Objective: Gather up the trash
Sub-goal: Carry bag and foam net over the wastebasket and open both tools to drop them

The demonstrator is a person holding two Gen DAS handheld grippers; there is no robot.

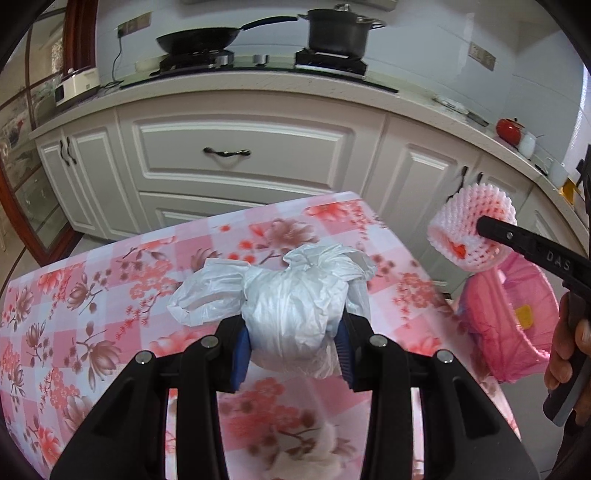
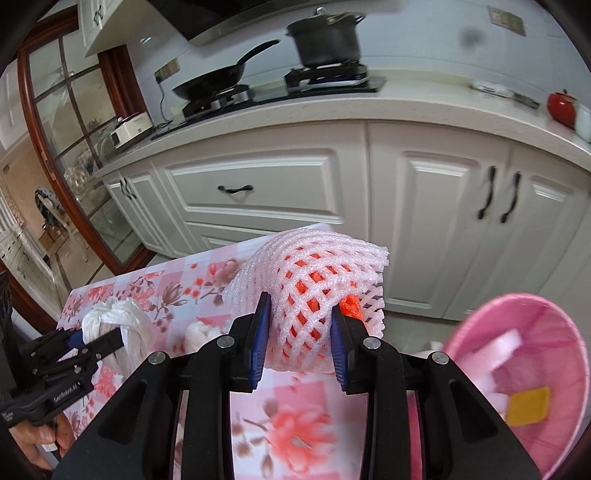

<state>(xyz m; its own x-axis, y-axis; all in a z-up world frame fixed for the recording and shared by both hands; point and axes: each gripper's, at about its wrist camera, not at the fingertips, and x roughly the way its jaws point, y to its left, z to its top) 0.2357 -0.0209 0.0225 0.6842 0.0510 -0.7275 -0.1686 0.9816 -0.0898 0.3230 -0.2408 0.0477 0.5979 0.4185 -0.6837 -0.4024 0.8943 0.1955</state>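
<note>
Both tools are loaded and off the worktop (image 1: 92, 266), so the step in hand looks like the carry to the bin. Pink bin (image 2: 524, 373), lined with a pink bag, stands just off the worktop's right edge with a yellow scrap and pale pieces already in it. To do this well: bring each load squarely over the bin mouth before letting go, right first since it is nearer; both loads are light and springy, so release low or they may bounce out. Right tool (image 2: 301, 332) is nearly closed, blue pads pinching a pink foam fruit net (image 2: 317, 284) with something orange inside, held near the worktop's right edge. Left tool (image 1: 291, 350) is likewise nearly closed, gripping a white knotted plastic bag (image 1: 291, 306) above the middle of the worktop. A small white wad (image 2: 197, 334), possibly tissue, lies on the floral pink cloth and looks uncollected. Room: kitchen, white cabinets, stove with a wok (image 1: 199, 38) and lidded pot (image 1: 338, 31), red jar (image 1: 508, 129) on the far counter.
</note>
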